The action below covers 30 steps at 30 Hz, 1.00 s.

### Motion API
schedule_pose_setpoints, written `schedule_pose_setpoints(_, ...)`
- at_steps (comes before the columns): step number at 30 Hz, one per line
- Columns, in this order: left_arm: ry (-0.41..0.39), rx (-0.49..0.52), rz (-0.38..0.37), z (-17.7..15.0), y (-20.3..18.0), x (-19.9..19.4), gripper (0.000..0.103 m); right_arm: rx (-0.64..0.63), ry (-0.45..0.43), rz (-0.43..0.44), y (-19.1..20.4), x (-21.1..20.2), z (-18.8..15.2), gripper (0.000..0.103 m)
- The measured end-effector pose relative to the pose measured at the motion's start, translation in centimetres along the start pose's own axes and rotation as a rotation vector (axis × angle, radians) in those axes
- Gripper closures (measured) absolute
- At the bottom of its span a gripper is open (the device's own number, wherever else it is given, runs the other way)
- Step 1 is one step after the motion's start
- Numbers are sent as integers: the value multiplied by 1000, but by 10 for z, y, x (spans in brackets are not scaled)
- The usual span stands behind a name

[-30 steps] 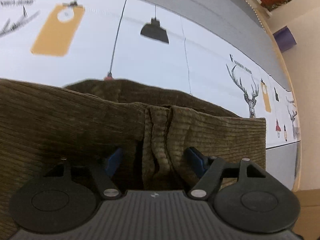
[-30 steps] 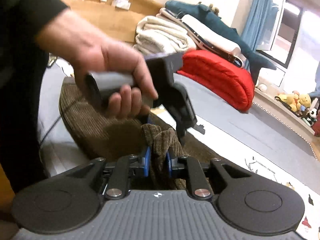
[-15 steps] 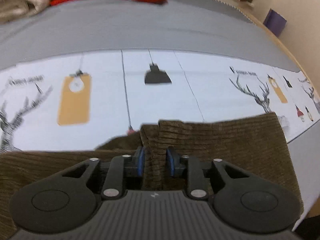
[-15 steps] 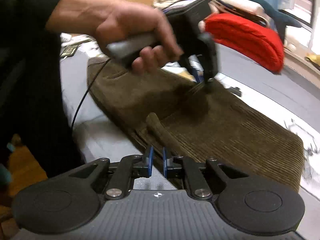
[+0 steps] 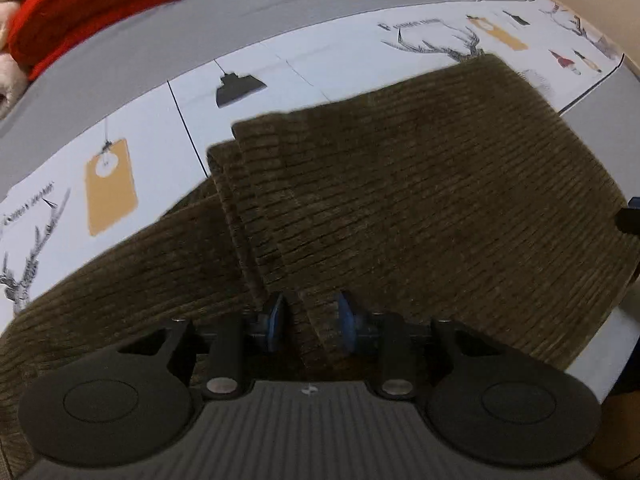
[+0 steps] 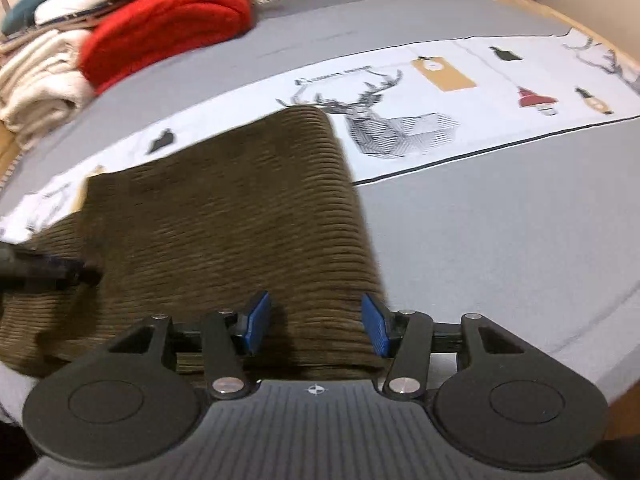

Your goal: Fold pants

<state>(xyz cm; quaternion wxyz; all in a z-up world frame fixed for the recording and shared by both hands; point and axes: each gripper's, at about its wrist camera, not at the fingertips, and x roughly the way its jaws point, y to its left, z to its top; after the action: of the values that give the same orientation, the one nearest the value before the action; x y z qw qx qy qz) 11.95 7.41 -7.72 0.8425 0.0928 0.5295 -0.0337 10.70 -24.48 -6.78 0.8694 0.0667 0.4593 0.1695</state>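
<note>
Right hand-held gripper (image 6: 314, 326) just let go, jaws wide over corduroy pants (image 6: 224, 216), folded on bed (image 6: 500, 240). Left hand-held gripper (image 5: 308, 322) half-closed, pinching fold ridge toward 11 o'clock. Fold laid.

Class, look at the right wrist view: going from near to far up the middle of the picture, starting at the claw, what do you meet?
Right claw, open → brown corduroy pants → white printed strip with the deer drawing → plain grey cover → red folded bundle at the far left.
</note>
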Motion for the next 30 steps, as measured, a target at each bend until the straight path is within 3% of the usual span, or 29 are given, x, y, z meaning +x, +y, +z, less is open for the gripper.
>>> schedule_pose_setpoints(2,-42,-27,-15,4,1,-24,68,29,-1,-24,-3,-2,-2,50)
schedule_pose_setpoints(4,-60,-44,-98,0,0,-42,68,92,15,-18,-11,-2,-2,50)
schedule_pose_setpoints(6,5,-10,-113,-11,-8,-39,68,135,40,-6,-18,2,-1,47)
schedule_pose_setpoints(8,134,80,-106,-29,-22,-16,68,143,59,-9,-18,7,-3,47)
schedule_pose_setpoints(10,93,155,-62,-36,-32,-18,65,171,68,-14,-20,7,-4,42)
schedule_pose_setpoints(12,96,124,-11,-27,-36,-33,65,182,72,-18,-20,10,-2,41)
schedule_pose_setpoints(14,46,48,-61,-21,-34,-59,61,188,70,-26,-19,9,-1,41)
schedule_pose_setpoints(16,-2,26,-84,-20,-34,-84,50,183,77,-28,-17,9,0,40)
schedule_pose_setpoints(18,-58,37,-60,-23,-41,-102,42,185,83,-28,-17,11,0,40)
schedule_pose_setpoints(22,-189,-27,-40,-31,-39,-113,36,234,105,-8,-24,15,0,38)
schedule_pose_setpoints(25,-137,-62,25,-36,-39,-97,37,222,111,-3,-25,17,-1,36)
schedule_pose_setpoints(27,-170,-51,63,-29,-39,-98,37,222,111,2,-26,18,-2,35)
schedule_pose_setpoints(30,-213,-54,58,-24,-35,-103,36,248,120,30,-28,24,-3,35)
